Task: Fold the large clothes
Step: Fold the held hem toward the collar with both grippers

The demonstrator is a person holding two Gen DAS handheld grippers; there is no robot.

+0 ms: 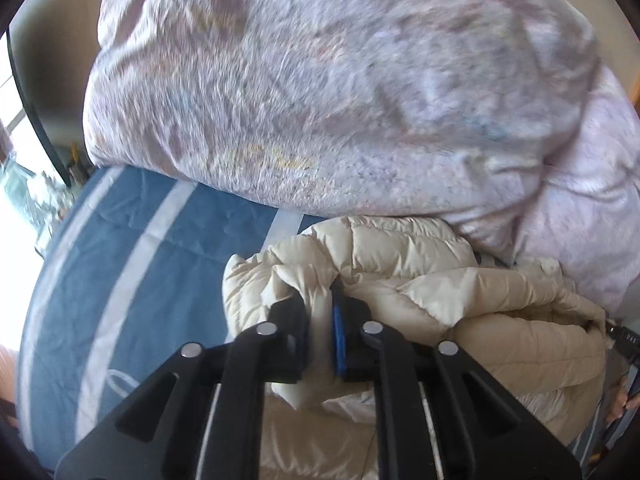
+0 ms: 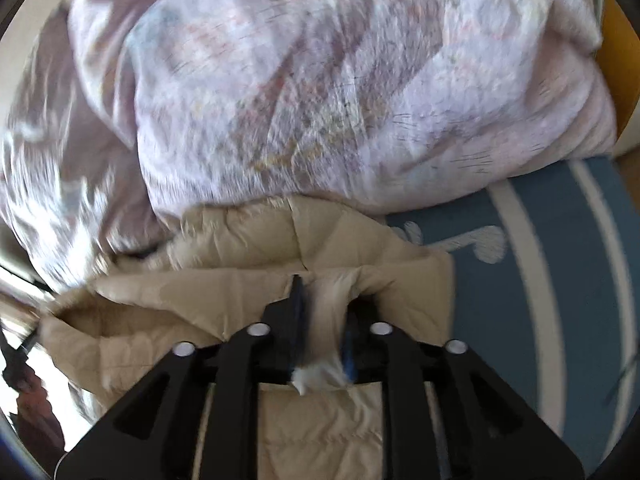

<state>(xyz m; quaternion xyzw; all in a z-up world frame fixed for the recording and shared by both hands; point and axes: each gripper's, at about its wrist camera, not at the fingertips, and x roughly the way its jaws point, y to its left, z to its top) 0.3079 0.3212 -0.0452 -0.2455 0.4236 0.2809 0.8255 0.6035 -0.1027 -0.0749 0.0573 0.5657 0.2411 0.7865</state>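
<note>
The cream quilted puffer jacket [image 1: 400, 280] lies bunched on the blue bed sheet with white stripes [image 1: 120, 280], its far side against the heaped pink patterned duvet [image 1: 320, 100]; the left gripper [image 1: 320, 312] and right gripper [image 2: 324, 312] each pinch a jacket fold

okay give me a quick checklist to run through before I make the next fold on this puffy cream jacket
1. Left gripper pinching the cream quilted puffer jacket: ok, fabric bunched between its fingers.
2. Right gripper pinching the jacket: ok, fabric caught between its fingers.
3. Room on the blue white-striped bedsheet: ok, bare sheet beside the jacket.
4. Pink floral duvet apart from the jacket: not ok, it bulges against the far edge.
5. Sleeves tucked in: cannot tell.
</note>
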